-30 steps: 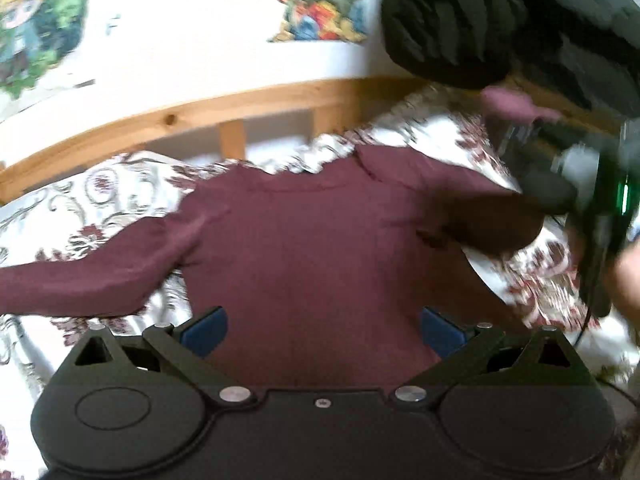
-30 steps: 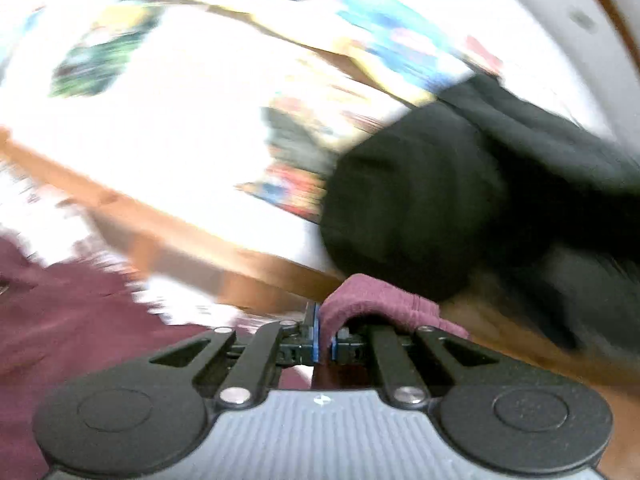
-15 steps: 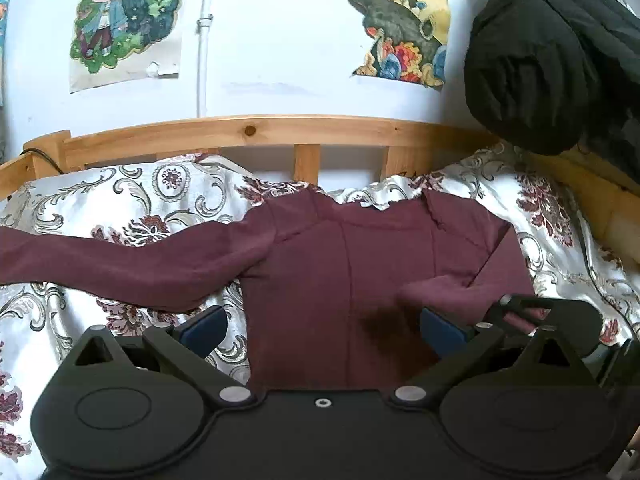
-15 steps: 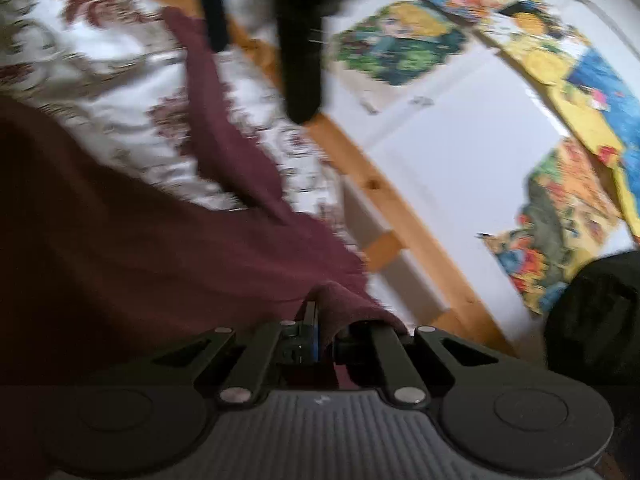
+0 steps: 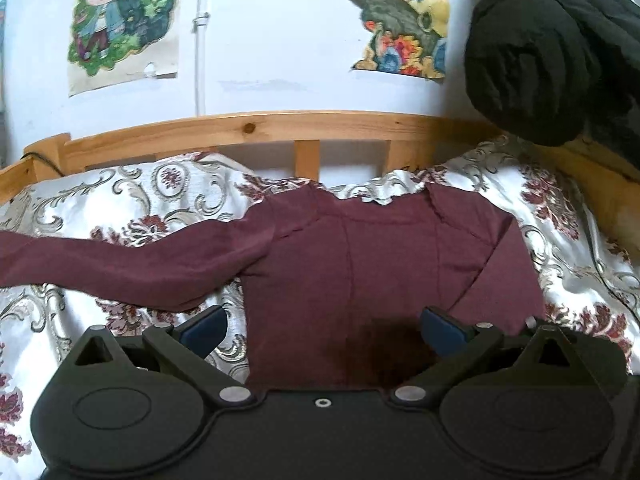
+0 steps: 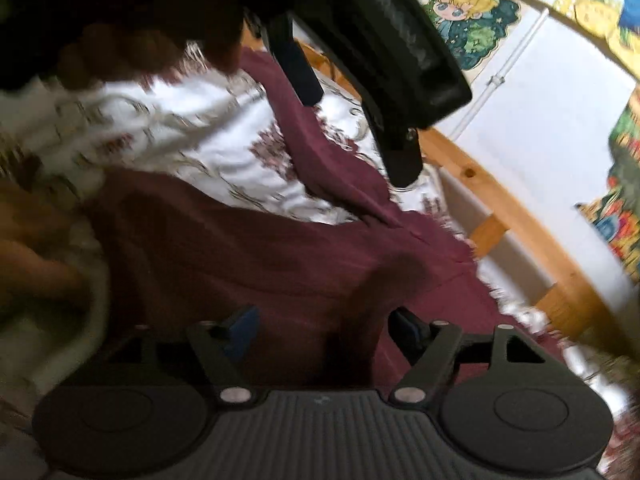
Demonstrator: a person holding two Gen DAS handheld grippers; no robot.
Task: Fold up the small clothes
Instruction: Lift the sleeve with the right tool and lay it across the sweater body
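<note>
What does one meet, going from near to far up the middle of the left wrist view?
Left tool → dark red shirt → flowered bedcover → wooden bed rail → white wall.

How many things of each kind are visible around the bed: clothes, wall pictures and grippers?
Maroon long-sleeved top: 1
Black padded garment: 1
Wall pictures: at least 2 in the left view
Grippers, left gripper and right gripper: 2
Total: 6
</note>
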